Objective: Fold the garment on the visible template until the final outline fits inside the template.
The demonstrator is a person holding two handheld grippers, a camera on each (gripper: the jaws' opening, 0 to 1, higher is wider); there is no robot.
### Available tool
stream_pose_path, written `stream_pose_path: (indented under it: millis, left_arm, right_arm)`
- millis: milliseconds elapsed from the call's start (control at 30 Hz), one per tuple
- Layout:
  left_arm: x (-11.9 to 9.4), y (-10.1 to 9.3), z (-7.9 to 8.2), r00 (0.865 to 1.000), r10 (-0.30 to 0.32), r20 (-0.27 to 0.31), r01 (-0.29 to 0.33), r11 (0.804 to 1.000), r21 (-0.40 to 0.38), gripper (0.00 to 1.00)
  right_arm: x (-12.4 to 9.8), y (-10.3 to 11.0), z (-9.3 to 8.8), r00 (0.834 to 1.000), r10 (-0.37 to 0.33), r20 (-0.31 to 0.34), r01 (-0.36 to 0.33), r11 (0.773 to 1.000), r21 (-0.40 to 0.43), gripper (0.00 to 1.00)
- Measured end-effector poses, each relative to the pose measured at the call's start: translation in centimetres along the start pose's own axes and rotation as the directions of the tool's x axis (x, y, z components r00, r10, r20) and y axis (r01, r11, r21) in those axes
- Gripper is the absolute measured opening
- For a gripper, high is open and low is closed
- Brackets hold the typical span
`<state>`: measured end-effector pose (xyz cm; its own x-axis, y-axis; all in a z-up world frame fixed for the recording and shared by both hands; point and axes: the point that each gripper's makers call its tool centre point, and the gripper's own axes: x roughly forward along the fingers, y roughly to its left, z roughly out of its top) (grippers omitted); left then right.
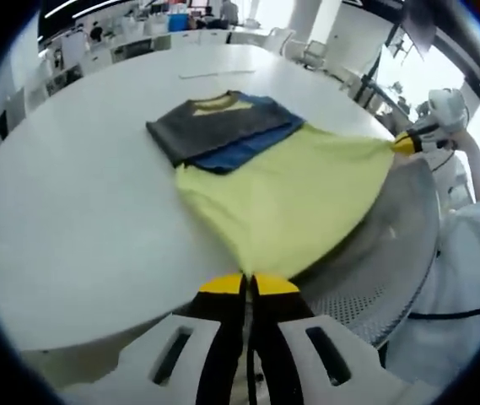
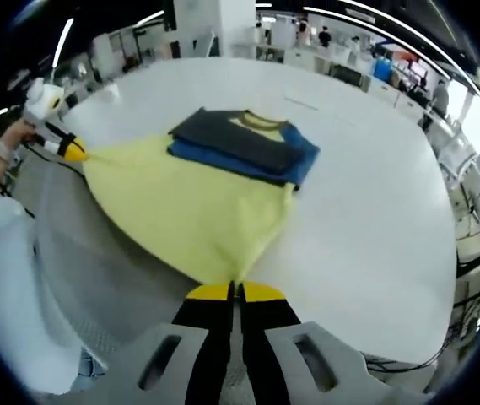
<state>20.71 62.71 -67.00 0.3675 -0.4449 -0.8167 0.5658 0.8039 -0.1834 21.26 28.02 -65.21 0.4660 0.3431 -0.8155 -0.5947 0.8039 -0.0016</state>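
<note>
Left tool (image 1: 249, 282): yellow tips pressed together, pinching one corner of the hem of the shirt (image 1: 282, 190); seen also far left in the right gripper view (image 2: 76, 153), held by a hand (image 2: 16, 139).
Right tool (image 2: 234, 290): yellow tips closed tight on the other hem corner; seen also at the right edge of the left gripper view (image 1: 404, 143).
Shirt (image 2: 193, 198): yellow body stretched flat between both tools, lower edge lifted and pulled out past the tabletop rim; upper part lying on the tabletop.
Shirt top: blue sleeves (image 2: 303, 156) and a dark grey layer (image 2: 240, 139) folded over the chest, yellow collar (image 2: 261, 121) visible at the far end.
Sleeves in the left gripper view: blue band (image 1: 244, 150) showing under the grey layer (image 1: 214, 126), just above the yellow part.
Tabletop (image 1: 79, 211): white, round, carrying the folded upper part of the shirt near its middle; also in the right gripper view (image 2: 374, 219).
Chair (image 1: 383, 270): grey mesh surface just beside the tabletop rim, under the lifted hem; same mesh in the right gripper view (image 2: 96, 270).
Person: white sleeve (image 1: 467, 278) at the right side of the left gripper view, white clothing (image 2: 3, 287) at the left side of the right gripper view.
Template: cannot tell where it lies under the shirt.
Background: office desks and chairs far behind, blurred.
</note>
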Motion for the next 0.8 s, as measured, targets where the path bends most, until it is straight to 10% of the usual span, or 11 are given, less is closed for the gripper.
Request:
stream_pose_path:
  millis: [800]
  left_arm:
    - [-2.4, -0.8, -0.2, 1.000, 0.025, 0.017, -0.026, 0.999, 0.029, 0.00]
  right_arm:
    - [-2.5, 1.6, 0.0, 1.000, 0.016, 0.001, -0.016, 0.999, -0.038, 0.03]
